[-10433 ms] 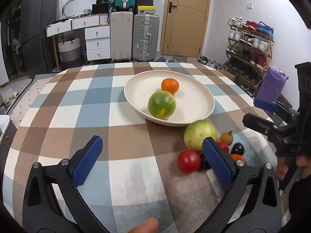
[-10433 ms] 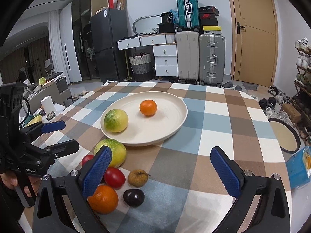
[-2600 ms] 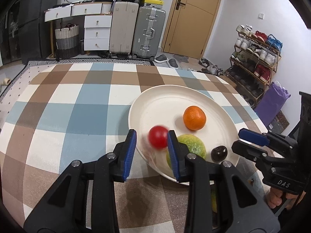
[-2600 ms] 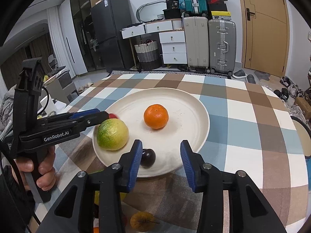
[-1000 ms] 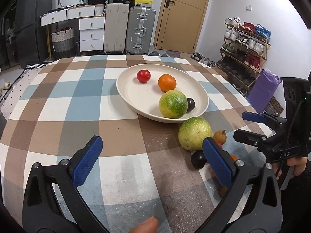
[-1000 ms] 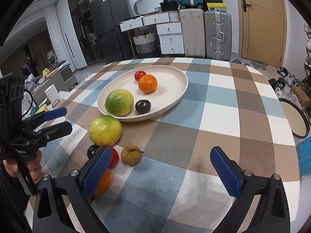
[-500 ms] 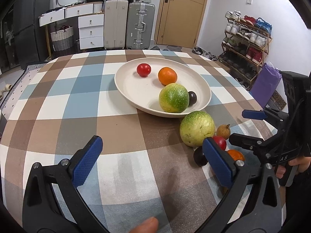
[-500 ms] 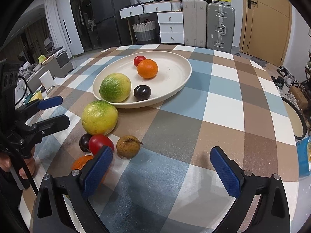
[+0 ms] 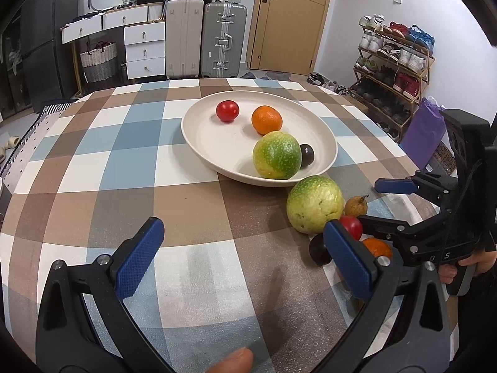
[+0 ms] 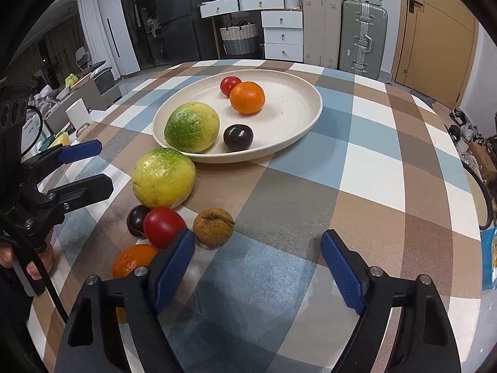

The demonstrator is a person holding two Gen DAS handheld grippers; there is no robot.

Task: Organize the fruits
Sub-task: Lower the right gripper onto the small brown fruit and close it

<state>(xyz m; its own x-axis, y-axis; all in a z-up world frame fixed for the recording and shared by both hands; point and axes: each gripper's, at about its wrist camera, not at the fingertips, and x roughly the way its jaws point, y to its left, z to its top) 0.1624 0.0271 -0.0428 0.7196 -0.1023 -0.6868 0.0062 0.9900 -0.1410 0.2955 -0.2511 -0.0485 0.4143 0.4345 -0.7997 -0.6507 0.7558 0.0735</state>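
Note:
A cream plate (image 9: pixel 202 136) (image 10: pixel 298 115) holds a red tomato (image 9: pixel 227 111), an orange (image 9: pixel 266 120), a green-yellow citrus (image 9: pixel 276 155) and a dark plum (image 9: pixel 307 154). On the checked cloth beside it lie a large green-yellow fruit (image 10: pixel 163 177), a dark plum (image 10: pixel 135 219), a red tomato (image 10: pixel 163 227), a small brown fruit (image 10: pixel 213 227) and an orange (image 10: pixel 132 259). My right gripper (image 10: pixel 257 261) is open and empty, its left finger just in front of the tomato and brown fruit. My left gripper (image 9: pixel 242 261) is open and empty, low over the cloth left of the loose fruits.
The round table's edge (image 10: pixel 466 217) curves at the right. Suitcases (image 9: pixel 222 40), white drawers (image 9: pixel 144 49) and a door (image 9: pixel 289 18) stand behind the table. A shoe rack (image 9: pixel 394 59) and a purple bag (image 9: pixel 425 124) are at the right.
Both grippers have moved closer to the loose fruits beside the plate. The right gripper has come lower and nearer the tomato and brown fruit. Both stay open.

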